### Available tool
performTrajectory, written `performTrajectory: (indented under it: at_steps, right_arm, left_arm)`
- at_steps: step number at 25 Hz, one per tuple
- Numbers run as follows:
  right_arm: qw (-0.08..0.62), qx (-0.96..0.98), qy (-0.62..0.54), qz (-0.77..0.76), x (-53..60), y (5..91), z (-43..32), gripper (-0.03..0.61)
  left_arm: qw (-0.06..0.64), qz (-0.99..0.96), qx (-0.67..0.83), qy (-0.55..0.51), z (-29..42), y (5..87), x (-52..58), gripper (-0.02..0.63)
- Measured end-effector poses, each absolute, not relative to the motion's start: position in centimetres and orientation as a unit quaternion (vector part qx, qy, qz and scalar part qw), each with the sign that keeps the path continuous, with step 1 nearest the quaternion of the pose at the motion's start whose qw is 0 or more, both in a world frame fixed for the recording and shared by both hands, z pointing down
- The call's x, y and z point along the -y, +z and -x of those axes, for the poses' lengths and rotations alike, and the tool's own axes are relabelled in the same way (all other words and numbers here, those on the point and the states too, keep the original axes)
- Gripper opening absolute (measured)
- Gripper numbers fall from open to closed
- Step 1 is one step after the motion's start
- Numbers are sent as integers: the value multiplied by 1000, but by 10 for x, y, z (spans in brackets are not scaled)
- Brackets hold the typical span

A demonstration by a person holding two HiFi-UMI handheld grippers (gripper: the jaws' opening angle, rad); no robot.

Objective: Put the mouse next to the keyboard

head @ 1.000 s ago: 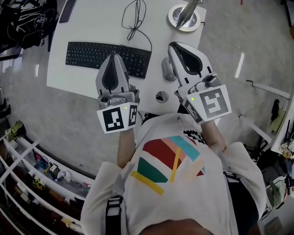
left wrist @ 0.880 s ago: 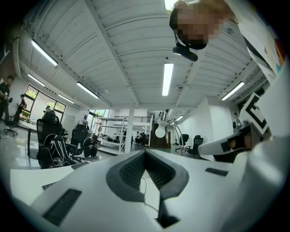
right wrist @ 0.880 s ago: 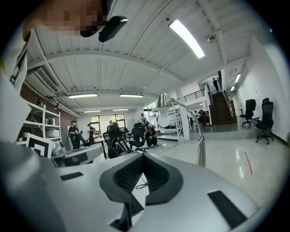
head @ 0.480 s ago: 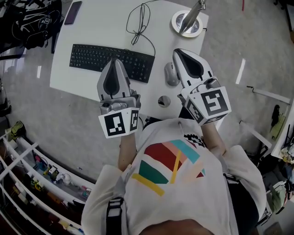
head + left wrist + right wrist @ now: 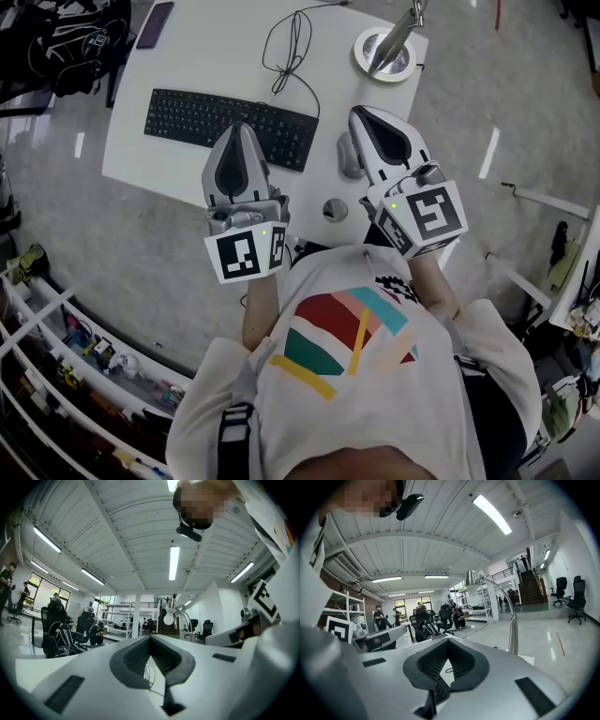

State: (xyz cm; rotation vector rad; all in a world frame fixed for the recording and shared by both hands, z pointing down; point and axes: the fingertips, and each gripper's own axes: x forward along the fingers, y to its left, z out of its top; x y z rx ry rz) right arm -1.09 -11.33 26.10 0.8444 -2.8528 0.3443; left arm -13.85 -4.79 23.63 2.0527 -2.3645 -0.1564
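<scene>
Lying on white worktop (image 5: 202,56), black keyboard (image 5: 225,124), left gripper (image 5: 238,137) over its near edge, fingers closed on nothing, grey mouse (image 5: 349,156) just right of keyboard, right gripper (image 5: 364,116) just beside mouse, fingers closed on nothing.

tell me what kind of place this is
Likely an open-plan office or lab: a white desk with a keyboard and lamp, office chairs, and long ceiling strip lights.
</scene>
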Motion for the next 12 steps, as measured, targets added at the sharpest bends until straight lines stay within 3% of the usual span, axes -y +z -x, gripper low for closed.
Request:
performTrajectory:
  at_steps: [12]
  right_arm:
    - [72,953,115,-272,120,268,14,11]
  left_arm:
    - [8,-649,759,-50,140,242,53,43]
